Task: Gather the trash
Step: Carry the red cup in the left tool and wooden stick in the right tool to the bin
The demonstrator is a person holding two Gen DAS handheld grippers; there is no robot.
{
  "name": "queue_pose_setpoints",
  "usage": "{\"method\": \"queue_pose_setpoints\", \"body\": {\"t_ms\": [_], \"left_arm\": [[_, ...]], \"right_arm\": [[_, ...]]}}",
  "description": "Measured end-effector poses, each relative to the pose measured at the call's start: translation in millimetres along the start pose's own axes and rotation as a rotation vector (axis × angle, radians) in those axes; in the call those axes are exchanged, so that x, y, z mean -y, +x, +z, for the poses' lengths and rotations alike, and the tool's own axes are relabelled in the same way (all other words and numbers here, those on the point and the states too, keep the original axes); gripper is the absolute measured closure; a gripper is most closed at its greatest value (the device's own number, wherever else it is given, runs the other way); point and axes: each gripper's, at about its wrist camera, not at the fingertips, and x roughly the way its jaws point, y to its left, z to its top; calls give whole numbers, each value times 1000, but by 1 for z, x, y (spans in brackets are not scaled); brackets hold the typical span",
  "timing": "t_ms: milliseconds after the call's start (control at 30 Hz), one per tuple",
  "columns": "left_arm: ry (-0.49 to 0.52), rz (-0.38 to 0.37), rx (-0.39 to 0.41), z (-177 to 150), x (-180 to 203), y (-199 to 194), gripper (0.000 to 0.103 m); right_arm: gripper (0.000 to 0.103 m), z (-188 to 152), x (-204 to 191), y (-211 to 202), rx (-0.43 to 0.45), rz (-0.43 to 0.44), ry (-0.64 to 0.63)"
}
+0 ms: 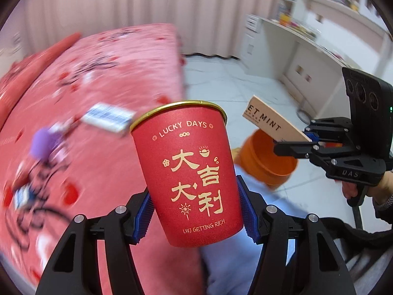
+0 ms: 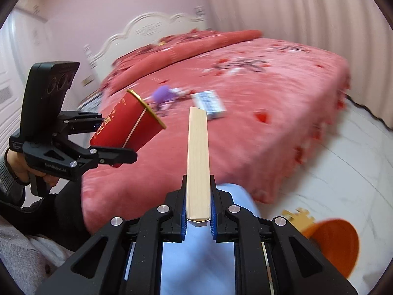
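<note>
My left gripper [image 1: 196, 211] is shut on a red paper cup [image 1: 189, 172] with a gold rim and gold lettering, its blue pads pressing both sides. The right wrist view shows that cup [image 2: 127, 123] tilted, held off the bed's near edge. My right gripper [image 2: 198, 211] is shut on a thin beige box [image 2: 197, 157] held edge-on; the left wrist view shows this box [image 1: 270, 120] with printed letters above an orange bin [image 1: 265, 162] on the floor. The same bin [image 2: 331, 243] sits at the lower right of the right wrist view.
A bed with a pink-red cover [image 2: 245, 98] carries a blue-and-white packet [image 2: 208, 103] and a purple object [image 2: 163, 94]. White tiled floor [image 2: 343, 172] lies to its right. A white desk with shelves [image 1: 307, 49] stands by the pink curtain. A person's light blue lap [image 2: 196, 258] is below.
</note>
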Motion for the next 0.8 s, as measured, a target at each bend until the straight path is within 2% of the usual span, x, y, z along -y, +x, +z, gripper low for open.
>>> {"method": "queue_pose_setpoints", "body": {"t_ms": [200,367,633,800], "left_arm": [[137,-104,-25,41,52,42,40],[225,-179,-53,63,91,73,40],[318,-271,-115,84,139,119,40],[322,-327,-158,93,154,146,40]], "right_arm": [[88,-25,63,-42,28,-126,124],[88,-52,109,-73,39,-221,222],[88,-87,165,-93,32,-323,342],[88,-102,193,-89,15,-357,395]]}}
